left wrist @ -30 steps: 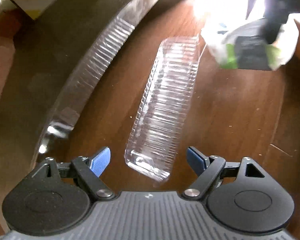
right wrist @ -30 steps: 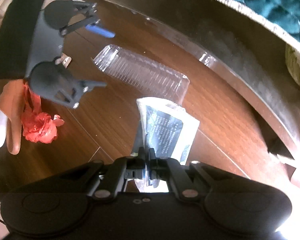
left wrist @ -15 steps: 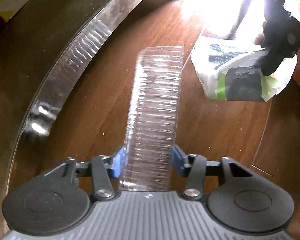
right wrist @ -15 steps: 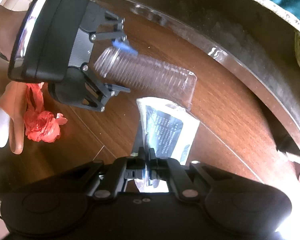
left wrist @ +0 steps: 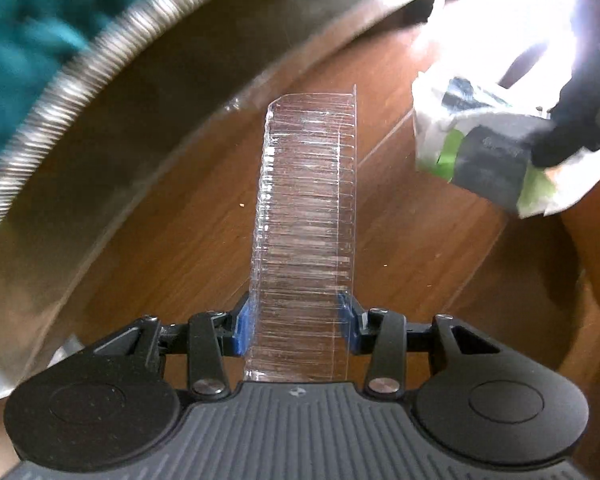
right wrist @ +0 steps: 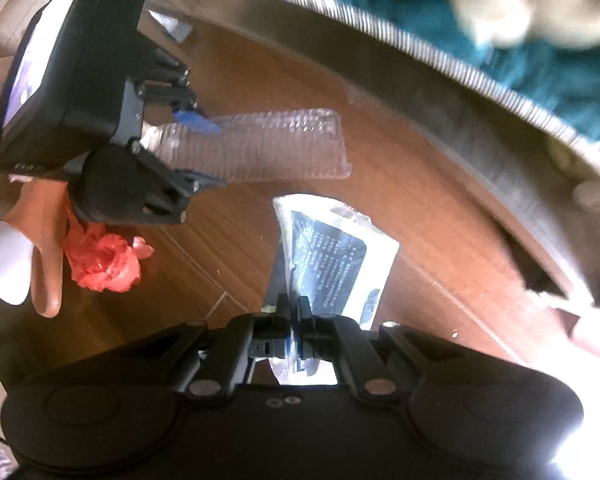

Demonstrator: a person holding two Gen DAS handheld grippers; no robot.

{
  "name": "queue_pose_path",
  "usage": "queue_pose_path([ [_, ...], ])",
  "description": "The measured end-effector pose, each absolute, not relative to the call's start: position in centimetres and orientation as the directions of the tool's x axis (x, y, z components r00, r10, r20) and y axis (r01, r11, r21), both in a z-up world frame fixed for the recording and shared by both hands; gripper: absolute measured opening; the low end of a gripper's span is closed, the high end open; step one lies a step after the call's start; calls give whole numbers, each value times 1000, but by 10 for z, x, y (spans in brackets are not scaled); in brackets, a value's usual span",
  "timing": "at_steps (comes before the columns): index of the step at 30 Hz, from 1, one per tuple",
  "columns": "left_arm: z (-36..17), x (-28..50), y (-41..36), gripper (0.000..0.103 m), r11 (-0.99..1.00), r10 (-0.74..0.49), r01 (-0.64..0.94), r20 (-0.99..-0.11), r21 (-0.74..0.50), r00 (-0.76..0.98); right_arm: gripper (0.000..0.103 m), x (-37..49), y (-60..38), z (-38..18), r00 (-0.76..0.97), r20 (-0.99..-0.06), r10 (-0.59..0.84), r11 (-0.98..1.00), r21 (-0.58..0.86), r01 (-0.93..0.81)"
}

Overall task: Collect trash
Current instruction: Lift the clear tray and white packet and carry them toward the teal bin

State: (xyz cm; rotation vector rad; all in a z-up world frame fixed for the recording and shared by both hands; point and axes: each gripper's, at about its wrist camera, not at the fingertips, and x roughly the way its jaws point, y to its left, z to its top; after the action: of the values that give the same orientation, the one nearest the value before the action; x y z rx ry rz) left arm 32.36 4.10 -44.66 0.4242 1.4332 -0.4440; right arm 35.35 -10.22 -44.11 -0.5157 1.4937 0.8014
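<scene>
My left gripper [left wrist: 296,322] is shut on a clear ribbed plastic tray [left wrist: 306,216] and holds it lifted above the wooden floor; the tray sticks out forward between the blue pads. It also shows in the right wrist view [right wrist: 268,148], held by the left gripper [right wrist: 204,152]. My right gripper [right wrist: 294,332] is shut on a white wrapper with a black printed panel [right wrist: 332,256]. The same wrapper, white with green and black, shows in the left wrist view [left wrist: 488,152] at the upper right.
A crumpled red bag [right wrist: 104,260] lies on the wooden floor [right wrist: 400,200] beside a bare foot [right wrist: 46,248]. A curved metal furniture edge [left wrist: 112,92] with teal fabric [right wrist: 520,36] above it runs along the far side.
My left gripper closed on the clear tray and lifted it off the floor. Both views have swung up toward the teal fabric. The right gripper keeps hold of the wrapper.
</scene>
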Motion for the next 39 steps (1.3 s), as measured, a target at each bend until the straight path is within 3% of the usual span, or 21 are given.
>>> queue_pose_path([
  [10,-334,282,47,43,940,-115,331,-990,-81,84,2,316,-97,-327,54,-972,230,762,145,-631],
  [19,-228,237,25,43,977,-133,199,-954,-80,268,1,264,-131,-219,245,-914,325,836,156,-526],
  [28,-114,210,-19,43,981,-138,184,-880,-59,454,1,204,-161,-107,458,-810,366,853,96,-512],
  [39,23,201,-86,43,959,-242,273,-730,-79,639,1,158,-228,21,690,-622,369,888,17,-460],
])
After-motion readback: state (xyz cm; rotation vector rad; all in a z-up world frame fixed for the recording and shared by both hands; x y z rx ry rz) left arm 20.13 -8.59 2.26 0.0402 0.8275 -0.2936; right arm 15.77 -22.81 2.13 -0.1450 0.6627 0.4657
